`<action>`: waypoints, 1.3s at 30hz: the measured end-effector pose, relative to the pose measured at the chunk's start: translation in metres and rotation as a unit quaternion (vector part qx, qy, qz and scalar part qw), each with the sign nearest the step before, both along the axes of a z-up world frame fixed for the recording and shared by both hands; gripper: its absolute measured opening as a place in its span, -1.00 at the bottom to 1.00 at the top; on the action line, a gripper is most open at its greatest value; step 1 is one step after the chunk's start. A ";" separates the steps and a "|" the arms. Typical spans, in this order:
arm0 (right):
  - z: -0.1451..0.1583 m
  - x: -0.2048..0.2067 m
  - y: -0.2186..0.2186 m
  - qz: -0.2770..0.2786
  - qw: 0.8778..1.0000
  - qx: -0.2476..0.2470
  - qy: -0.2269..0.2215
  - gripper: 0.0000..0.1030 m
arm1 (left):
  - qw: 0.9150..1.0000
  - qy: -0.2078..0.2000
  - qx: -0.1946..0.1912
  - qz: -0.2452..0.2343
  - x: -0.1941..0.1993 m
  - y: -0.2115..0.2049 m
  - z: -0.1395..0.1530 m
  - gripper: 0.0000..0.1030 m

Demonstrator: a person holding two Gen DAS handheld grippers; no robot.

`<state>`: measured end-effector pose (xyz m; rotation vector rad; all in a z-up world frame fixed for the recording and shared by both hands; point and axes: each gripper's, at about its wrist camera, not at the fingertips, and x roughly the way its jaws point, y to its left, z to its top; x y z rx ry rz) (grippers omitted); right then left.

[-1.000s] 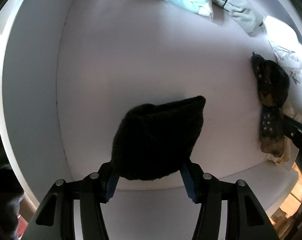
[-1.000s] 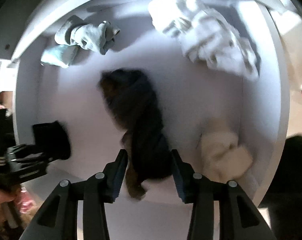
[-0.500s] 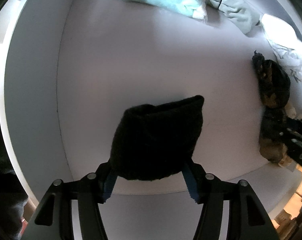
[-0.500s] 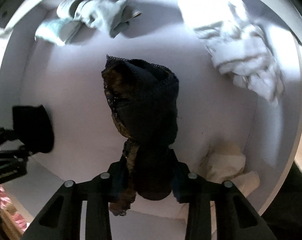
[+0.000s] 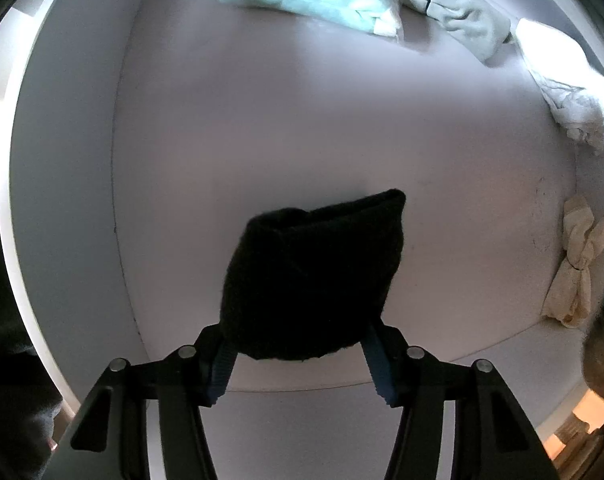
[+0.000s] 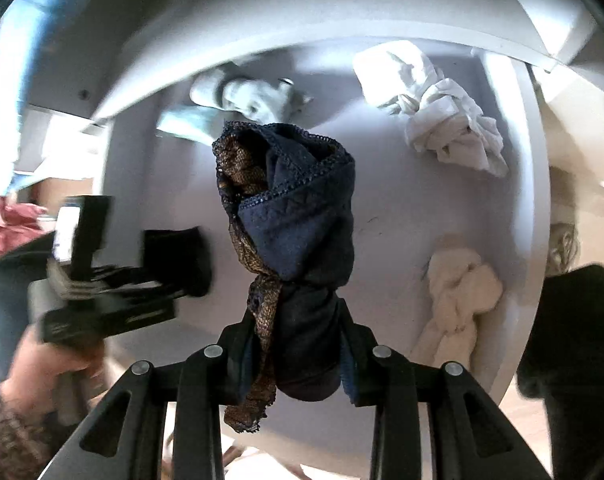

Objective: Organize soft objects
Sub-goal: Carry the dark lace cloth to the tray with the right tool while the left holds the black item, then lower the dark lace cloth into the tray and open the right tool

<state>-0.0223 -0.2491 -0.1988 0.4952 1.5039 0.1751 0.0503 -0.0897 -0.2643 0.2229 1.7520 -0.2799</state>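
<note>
both tongs are carrying: left tongs (image 5: pixel 302 360) clamp a black sock (image 5: pixel 313 276), right tongs (image 6: pixel 298 364) pinch a navy lace bundle (image 6: pixel 290 216) above the drawer (image 5: pixel 262 120). next, each probably needs a free spot to drop into.
</note>
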 end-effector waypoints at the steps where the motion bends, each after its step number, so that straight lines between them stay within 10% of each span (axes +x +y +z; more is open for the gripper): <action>1: 0.012 0.004 0.003 -0.002 1.000 0.008 -0.006 -0.36 | 1.000 0.001 0.000 0.000 0.000 -0.001 0.000 0.09; 27: 0.259 0.021 -0.031 0.014 0.980 -0.005 -0.199 -0.35 | 1.000 0.001 -0.004 -0.008 0.004 -0.005 0.001 -0.04; 39: 0.262 0.137 0.015 0.032 0.980 -0.056 -0.186 -0.35 | 1.000 0.001 -0.010 -0.004 0.003 0.006 0.000 -0.06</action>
